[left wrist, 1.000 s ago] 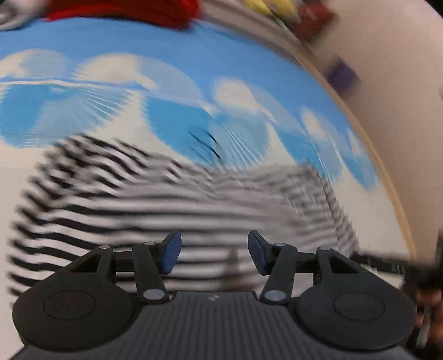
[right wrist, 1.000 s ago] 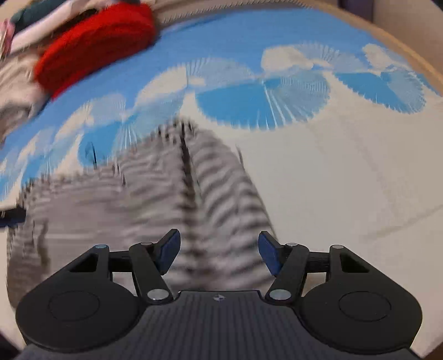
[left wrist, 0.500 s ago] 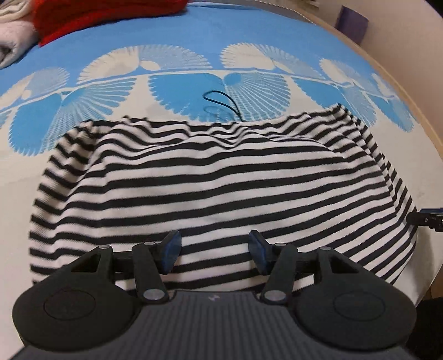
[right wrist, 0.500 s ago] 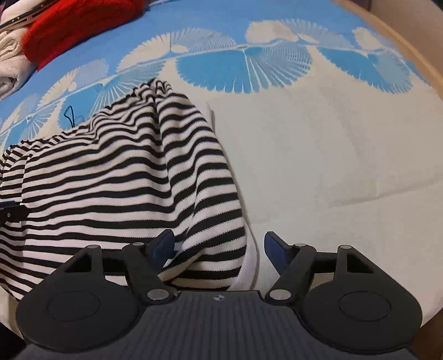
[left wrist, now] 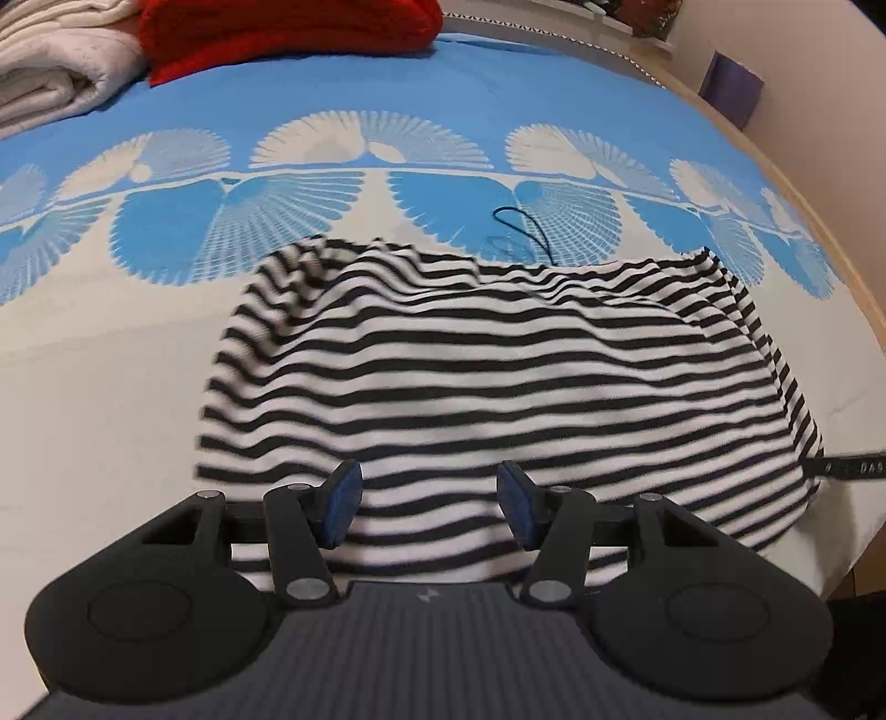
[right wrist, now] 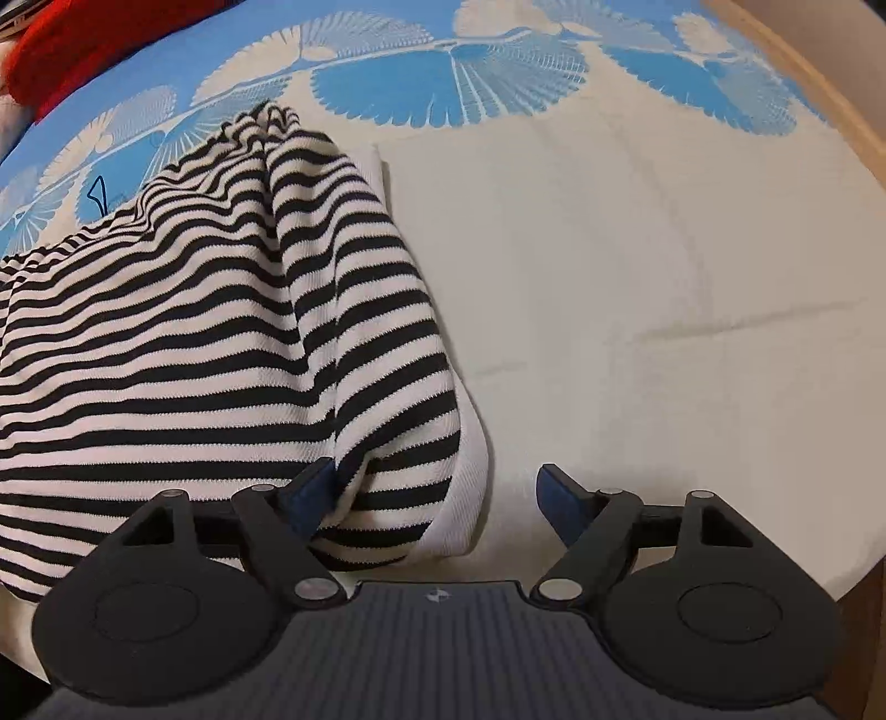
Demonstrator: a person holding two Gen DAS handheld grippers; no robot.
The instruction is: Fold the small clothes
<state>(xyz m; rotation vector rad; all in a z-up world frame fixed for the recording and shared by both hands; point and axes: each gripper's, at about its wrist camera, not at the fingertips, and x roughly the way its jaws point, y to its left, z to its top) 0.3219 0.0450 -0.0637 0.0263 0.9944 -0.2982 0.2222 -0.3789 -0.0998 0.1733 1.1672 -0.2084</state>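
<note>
Over striped top [left wrist: 498, 376], right gripper [right wrist: 437, 498] opening, tilted down

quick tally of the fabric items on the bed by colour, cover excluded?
Black-and-white striped: 1, the striped garment
Red: 1, the red knit
Cream-white: 1, the folded white textile
Total: 3
</note>
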